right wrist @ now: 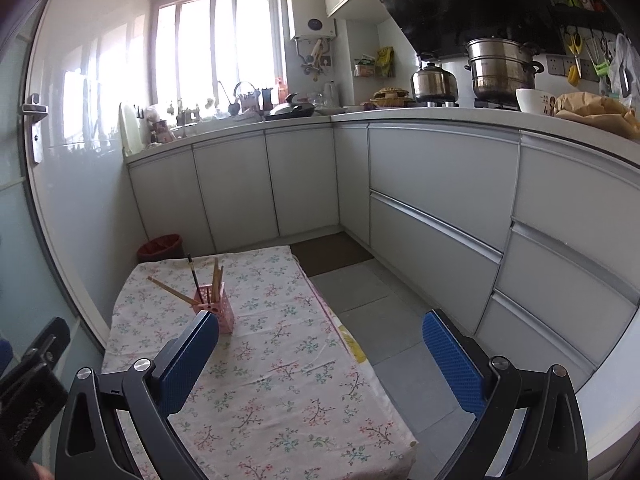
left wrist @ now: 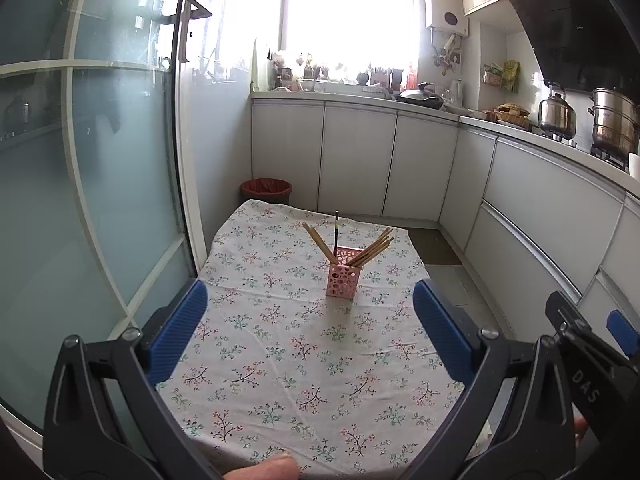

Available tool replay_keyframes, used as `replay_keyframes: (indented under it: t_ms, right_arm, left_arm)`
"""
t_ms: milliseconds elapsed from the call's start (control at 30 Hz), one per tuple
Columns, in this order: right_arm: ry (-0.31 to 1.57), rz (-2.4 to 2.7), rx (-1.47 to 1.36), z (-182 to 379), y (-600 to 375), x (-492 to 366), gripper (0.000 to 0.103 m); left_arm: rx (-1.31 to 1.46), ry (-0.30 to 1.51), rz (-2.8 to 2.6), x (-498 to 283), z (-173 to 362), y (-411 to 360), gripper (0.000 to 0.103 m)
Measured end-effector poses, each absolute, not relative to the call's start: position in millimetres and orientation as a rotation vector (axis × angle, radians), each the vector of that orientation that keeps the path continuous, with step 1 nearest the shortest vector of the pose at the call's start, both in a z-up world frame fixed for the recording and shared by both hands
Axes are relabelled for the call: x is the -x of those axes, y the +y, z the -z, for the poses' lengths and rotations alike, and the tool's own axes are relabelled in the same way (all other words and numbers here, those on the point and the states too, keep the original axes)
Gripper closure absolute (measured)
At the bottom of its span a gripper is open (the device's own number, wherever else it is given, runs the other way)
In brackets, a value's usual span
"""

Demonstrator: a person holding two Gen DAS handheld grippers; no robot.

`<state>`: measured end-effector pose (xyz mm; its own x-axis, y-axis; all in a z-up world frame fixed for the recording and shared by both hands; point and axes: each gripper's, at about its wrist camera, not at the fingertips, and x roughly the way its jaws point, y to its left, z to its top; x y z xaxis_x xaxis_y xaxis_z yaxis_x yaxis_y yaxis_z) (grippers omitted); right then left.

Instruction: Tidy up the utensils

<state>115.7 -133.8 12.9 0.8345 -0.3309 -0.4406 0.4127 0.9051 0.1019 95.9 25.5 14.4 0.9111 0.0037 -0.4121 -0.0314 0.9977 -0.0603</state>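
a low table (left wrist: pixel 280 360) draped in a floral cloth fills the middle of a kitchen lined with white cabinets (left wrist: pixel 360 160), and a red bin (left wrist: pixel 266 191) stands just past its far end. on the cloth, toward the far half, stands a pink perforated holder (left wrist: pixel 342 282), upright, with several wooden chopsticks (left wrist: pixel 374 249) fanned out of it to both sides and one dark chopstick (left wrist: pixel 336 232) rising nearly straight from it. the left gripper (left wrist: pixel 310 300) hangs above the near half of the table with its jaws spread wide and nothing between them; in its view the holder sits ahead, between the two blue pads but well apart from both. the right gripper (right wrist: pixel 318 334) is likewise wide open and empty, off toward the table's right edge; in its view the holder lies just past its left pad, partly hidden by it.
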Motion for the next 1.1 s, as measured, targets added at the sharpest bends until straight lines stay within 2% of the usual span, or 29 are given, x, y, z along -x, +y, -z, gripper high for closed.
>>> replay_keyframes:
  t_ms: [1100]
  right_arm:
    - [0.441,0.376,-0.221,-14,-134,-105,0.000]
  left_arm:
    - [0.060,0.449,-0.014,-93,-16,20,0.001]
